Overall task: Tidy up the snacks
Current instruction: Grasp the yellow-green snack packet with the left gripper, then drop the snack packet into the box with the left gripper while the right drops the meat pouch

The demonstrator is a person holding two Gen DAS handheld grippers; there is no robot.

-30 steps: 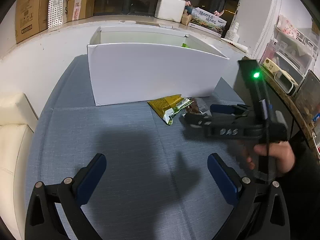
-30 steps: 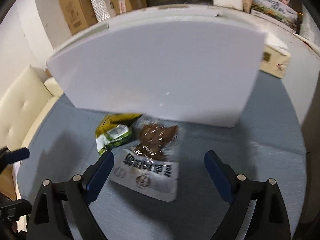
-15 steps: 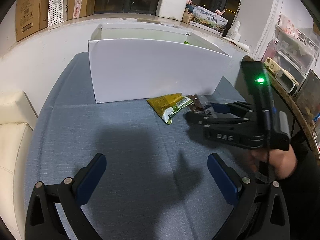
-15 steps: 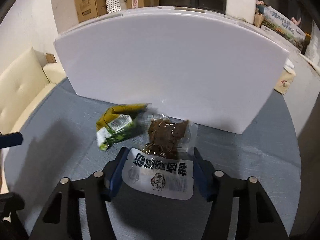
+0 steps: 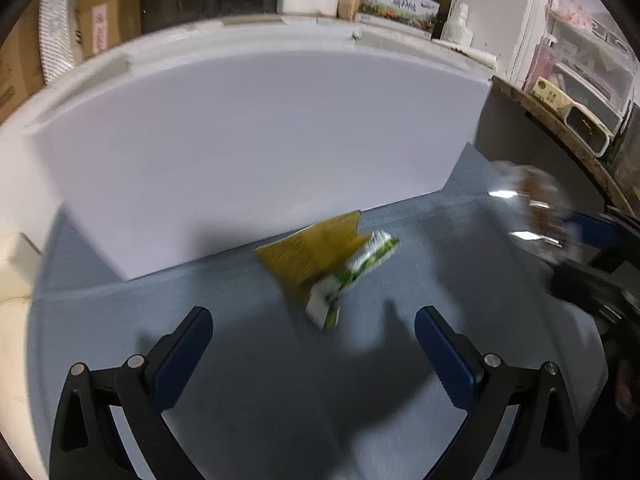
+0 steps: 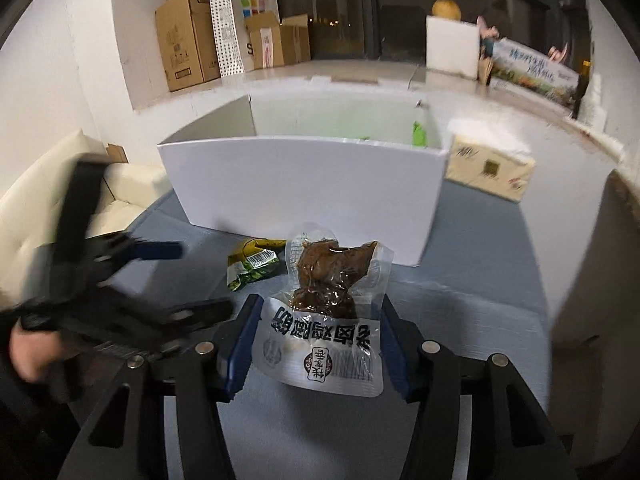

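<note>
Jaws on my right gripper (image 6: 316, 340) clench the meat pouch (image 6: 326, 308), lifted to clear the white box (image 6: 304, 184) wall; left gripper (image 5: 314, 344) gapes near the green packet (image 5: 332, 264) on the tabletop (image 5: 248, 360).

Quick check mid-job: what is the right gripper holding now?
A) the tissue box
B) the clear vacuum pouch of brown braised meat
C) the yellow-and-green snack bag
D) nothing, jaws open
B: in the right wrist view the right gripper pinches the clear vacuum pouch of brown braised meat between its blue pads.
</note>
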